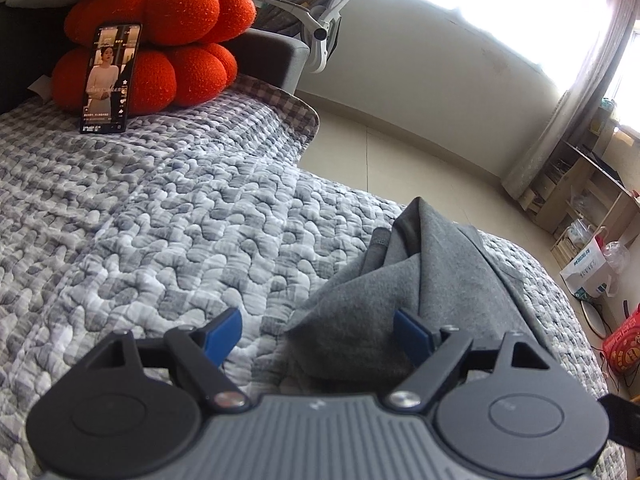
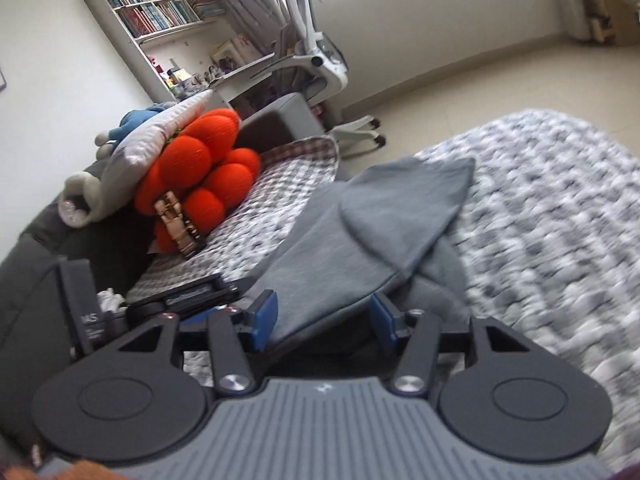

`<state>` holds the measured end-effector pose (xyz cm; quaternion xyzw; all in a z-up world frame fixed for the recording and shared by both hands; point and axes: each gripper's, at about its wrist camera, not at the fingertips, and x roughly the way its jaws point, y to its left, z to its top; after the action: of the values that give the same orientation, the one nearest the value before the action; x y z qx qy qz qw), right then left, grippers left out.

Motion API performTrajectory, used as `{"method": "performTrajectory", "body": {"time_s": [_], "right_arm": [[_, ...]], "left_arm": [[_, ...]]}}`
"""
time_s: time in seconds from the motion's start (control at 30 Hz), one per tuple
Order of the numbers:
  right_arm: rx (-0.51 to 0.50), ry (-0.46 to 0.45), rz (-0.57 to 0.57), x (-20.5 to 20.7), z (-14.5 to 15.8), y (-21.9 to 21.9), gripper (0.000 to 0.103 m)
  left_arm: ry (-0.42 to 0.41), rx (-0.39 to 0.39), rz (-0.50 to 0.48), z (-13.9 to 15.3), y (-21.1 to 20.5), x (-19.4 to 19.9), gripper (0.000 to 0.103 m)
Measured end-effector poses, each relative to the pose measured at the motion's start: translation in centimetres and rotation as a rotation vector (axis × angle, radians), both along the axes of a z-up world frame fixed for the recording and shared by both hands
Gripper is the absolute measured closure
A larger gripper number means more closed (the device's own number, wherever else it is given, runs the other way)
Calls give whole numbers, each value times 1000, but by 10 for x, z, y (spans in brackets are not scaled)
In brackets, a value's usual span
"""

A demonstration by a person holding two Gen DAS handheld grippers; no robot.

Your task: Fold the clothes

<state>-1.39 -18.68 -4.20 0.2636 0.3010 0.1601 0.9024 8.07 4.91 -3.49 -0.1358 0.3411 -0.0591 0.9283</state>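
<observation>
Grey garment (image 1: 420,280) on quilted bedspread (image 1: 160,220) (both grippers' jaws apart), orange cushion (image 1: 160,40) behind.

— Can you read any text in your two views?

— Very little. In your left view, the phone (image 1: 107,80) leaning on the orange cushion (image 1: 160,40) shows a video with small white captions, but they are too small to read. The white bag (image 1: 588,268) on the floor at the right has blue print, also not legible for me.

— And on your right side?

— A black device (image 2: 86,312) at the left edge carries white letters; I can tell something like "MS", the rest is blurred. The book spines on the shelf (image 2: 152,12) are too small to read.
</observation>
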Motion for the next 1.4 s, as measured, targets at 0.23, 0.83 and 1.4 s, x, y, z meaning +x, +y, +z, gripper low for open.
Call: {"method": "performTrajectory", "body": {"time_s": [0.23, 0.83, 1.4], "right_arm": [[131, 81, 20, 6, -5, 7, 48], [-128, -53, -186, -1, 13, -3, 93], [-139, -81, -349, -9, 19, -40, 93]], "left_arm": [[4, 1, -19, -3, -4, 1, 20], [-27, -3, -55, 27, -1, -39, 100], [-311, 105, -134, 111, 7, -144, 103]]}}
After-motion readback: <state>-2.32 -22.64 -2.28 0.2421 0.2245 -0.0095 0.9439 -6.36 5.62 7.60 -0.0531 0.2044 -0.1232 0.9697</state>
